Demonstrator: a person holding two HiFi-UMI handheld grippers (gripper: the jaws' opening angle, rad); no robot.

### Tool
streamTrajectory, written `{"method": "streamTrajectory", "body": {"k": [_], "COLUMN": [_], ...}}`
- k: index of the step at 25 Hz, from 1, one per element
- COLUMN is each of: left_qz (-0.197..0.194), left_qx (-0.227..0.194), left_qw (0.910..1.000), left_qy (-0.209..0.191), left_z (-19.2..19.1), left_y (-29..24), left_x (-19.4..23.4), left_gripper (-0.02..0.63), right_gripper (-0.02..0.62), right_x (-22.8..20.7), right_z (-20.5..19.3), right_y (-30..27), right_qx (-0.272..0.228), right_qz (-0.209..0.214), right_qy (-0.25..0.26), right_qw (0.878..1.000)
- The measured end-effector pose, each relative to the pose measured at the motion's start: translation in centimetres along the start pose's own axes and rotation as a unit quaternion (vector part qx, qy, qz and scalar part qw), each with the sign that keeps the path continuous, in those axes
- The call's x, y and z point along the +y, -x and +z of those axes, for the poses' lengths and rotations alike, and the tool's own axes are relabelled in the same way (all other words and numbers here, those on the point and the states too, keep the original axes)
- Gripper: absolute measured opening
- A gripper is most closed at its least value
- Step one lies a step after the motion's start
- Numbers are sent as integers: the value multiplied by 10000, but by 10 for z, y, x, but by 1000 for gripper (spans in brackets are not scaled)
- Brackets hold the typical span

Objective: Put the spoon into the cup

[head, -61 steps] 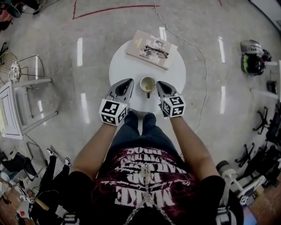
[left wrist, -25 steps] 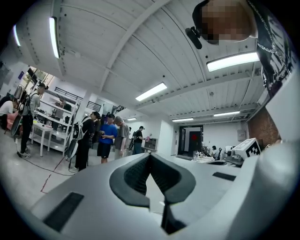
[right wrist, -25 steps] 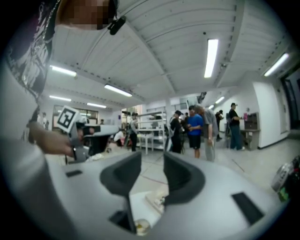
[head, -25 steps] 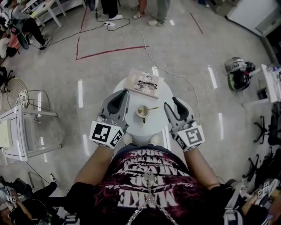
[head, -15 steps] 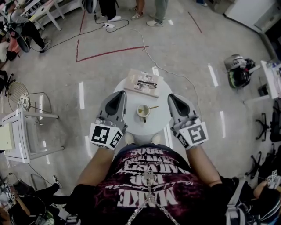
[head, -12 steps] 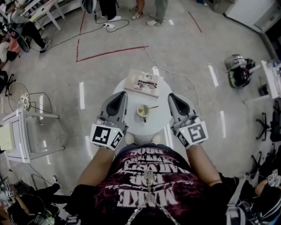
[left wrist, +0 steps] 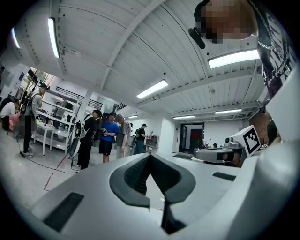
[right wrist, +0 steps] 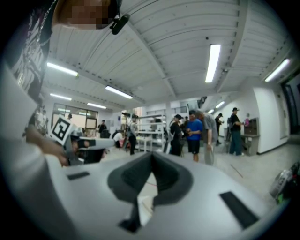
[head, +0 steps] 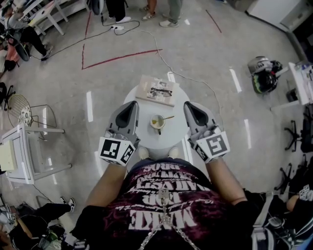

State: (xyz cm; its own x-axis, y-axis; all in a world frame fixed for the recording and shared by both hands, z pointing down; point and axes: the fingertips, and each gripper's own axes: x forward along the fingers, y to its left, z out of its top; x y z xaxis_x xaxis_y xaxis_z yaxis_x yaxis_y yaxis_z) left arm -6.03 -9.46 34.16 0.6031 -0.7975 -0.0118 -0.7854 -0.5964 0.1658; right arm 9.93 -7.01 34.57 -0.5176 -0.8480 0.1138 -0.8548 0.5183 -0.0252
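Note:
A pale cup (head: 157, 122) stands in the middle of the small round white table (head: 168, 137). The spoon (head: 167, 117) rests in it, its handle sticking out over the rim to the right. My left gripper (head: 133, 105) hovers left of the cup and my right gripper (head: 188, 105) right of it, both apart from the cup and pointing away from me. In the left gripper view the left gripper (left wrist: 150, 157) has its jaws together on nothing. In the right gripper view the right gripper (right wrist: 152, 157) is likewise shut and empty.
A book (head: 149, 89) with a pair of glasses (head: 161, 91) on it lies at the table's far edge. A white rack (head: 22, 146) stands at the left. A dark helmet (head: 264, 74) lies at the right. A cable (head: 161, 53) crosses the floor, and people (head: 115, 9) stand beyond it.
Both grippers have drawn back from the cup since the earliest frame. The right gripper's jaws, apart one second ago, have closed on nothing. The spoon stays in the cup.

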Motion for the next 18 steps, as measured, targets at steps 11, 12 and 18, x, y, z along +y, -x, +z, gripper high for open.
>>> {"method": "streamTrajectory", "body": {"k": [11,12,18], "left_qz": [-116,-121,-137], "left_qx": [36,41,33], "left_qw": [9999,9999,9999], "left_qy": [39,42,29], "left_z": [-4,-4,-4], "left_y": [-2,-3,-4], "left_x": [-4,-5,-4], "left_gripper": [29,29,29], "right_gripper": [32,32,32], "right_x": [1,1,0], "right_z": [0,1,2], "right_y": [3,3,2], "right_qx": [22,19,13], "right_qz": [-35,-33,-21], "right_qy": [-20,-19,-13], "right_qw": [10000,10000,10000]}}
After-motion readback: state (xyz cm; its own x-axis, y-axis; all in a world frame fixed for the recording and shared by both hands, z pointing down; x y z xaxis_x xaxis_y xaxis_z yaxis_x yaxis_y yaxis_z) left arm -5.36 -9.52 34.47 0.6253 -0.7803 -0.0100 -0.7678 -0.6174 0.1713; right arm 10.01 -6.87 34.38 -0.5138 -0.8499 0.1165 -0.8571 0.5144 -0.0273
